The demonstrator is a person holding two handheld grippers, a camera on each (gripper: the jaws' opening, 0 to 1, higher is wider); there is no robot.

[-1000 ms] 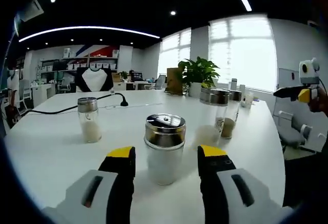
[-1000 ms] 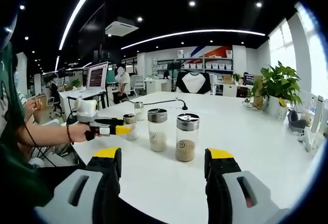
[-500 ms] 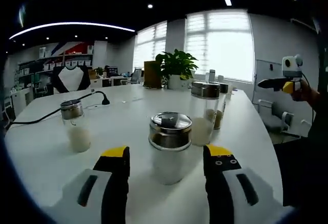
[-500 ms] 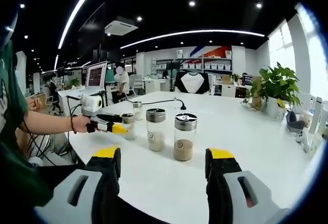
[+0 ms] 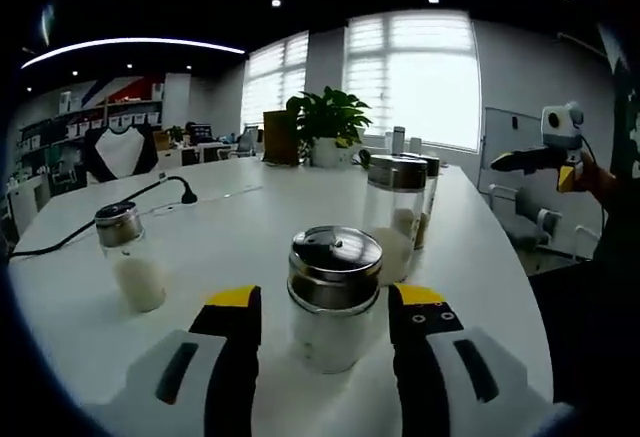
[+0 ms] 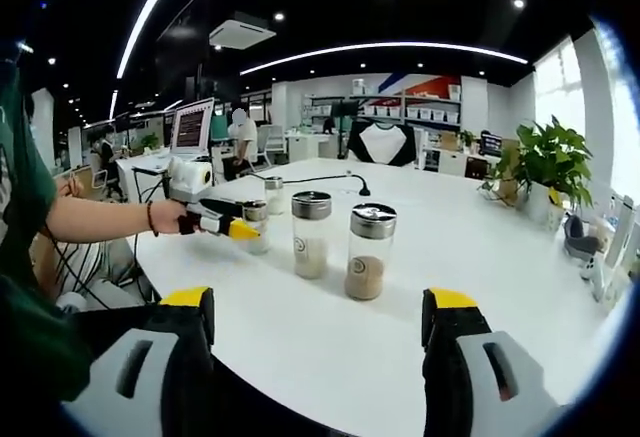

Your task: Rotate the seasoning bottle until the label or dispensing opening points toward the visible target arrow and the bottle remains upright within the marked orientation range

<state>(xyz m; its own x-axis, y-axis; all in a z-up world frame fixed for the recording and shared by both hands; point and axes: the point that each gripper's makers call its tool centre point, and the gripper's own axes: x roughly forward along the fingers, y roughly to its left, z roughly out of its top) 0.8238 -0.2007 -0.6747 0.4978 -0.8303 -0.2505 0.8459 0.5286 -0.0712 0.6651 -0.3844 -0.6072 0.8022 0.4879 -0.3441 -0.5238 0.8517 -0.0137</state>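
A short seasoning bottle [image 5: 333, 302] with a shiny metal lid and white contents stands upright on the white table [image 5: 230, 222]. My left gripper [image 5: 325, 307] is open, its yellow-tipped jaws standing either side of the bottle with small gaps. In the right gripper view the left gripper [image 6: 238, 229], held by a hand, reaches to that small bottle [image 6: 258, 227]. My right gripper [image 6: 320, 307] is open near the table's edge with nothing between its jaws, short of a tall bottle of brown seasoning [image 6: 369, 251].
A small bottle [image 5: 130, 257] stands left, and two tall bottles [image 5: 393, 215] stand right behind the target. A black cable [image 5: 150, 195] and a potted plant [image 5: 325, 122] lie farther back. The right gripper [image 5: 540, 157] hovers off the table's right edge. Another tall bottle [image 6: 311, 234] stands mid-table.
The left gripper view has swung round and closed in, so the short bottle sits deeper between its jaws. The right gripper's jaws stand slightly wider apart.
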